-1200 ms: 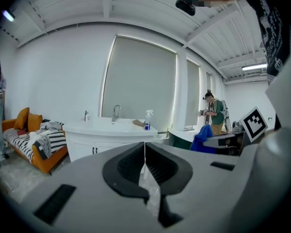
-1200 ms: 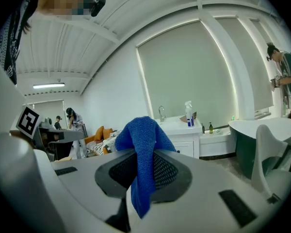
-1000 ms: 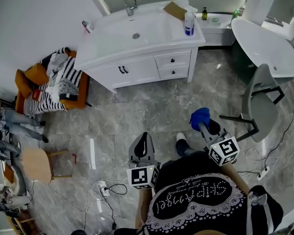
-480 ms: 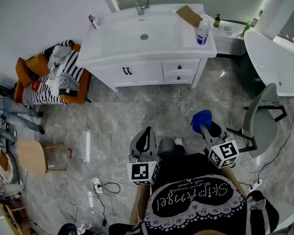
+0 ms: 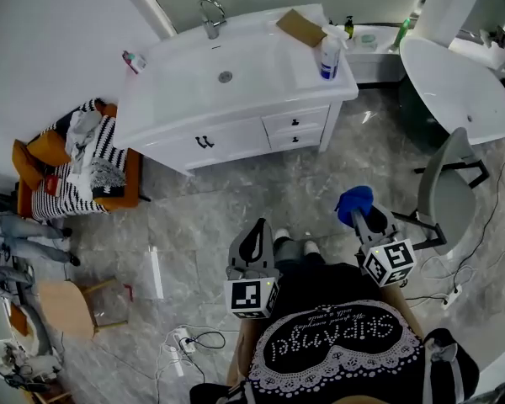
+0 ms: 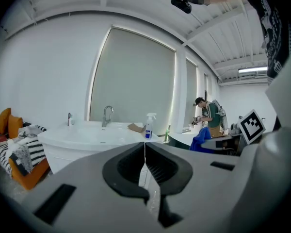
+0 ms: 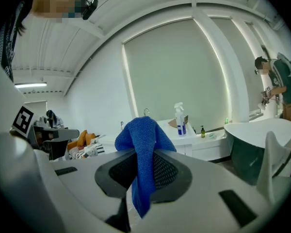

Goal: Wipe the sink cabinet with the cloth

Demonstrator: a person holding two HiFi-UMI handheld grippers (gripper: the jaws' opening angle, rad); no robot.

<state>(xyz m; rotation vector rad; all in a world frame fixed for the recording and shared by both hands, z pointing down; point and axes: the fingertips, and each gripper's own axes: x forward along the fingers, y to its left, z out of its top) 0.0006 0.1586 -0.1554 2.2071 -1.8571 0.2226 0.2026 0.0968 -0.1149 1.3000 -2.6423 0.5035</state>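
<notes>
Clamping the blue cloth [image 5: 353,199] in its jaws, the right gripper [image 5: 361,215] faces the sink cabinet [image 5: 236,133] — left gripper [image 5: 255,232], jaws together.

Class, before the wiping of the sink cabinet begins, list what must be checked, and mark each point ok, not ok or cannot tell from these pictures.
1. Blue cloth clamped in the right gripper: ok.
2. Left gripper free, jaws together on nothing: ok.
3. Sink cabinet close enough to touch: not ok, floor tiles lie between.
4. Cabinet top free of things: not ok, a spray bottle and a brown card sit at its right end in the head view.
5. Cloth damp: cannot tell.
</notes>
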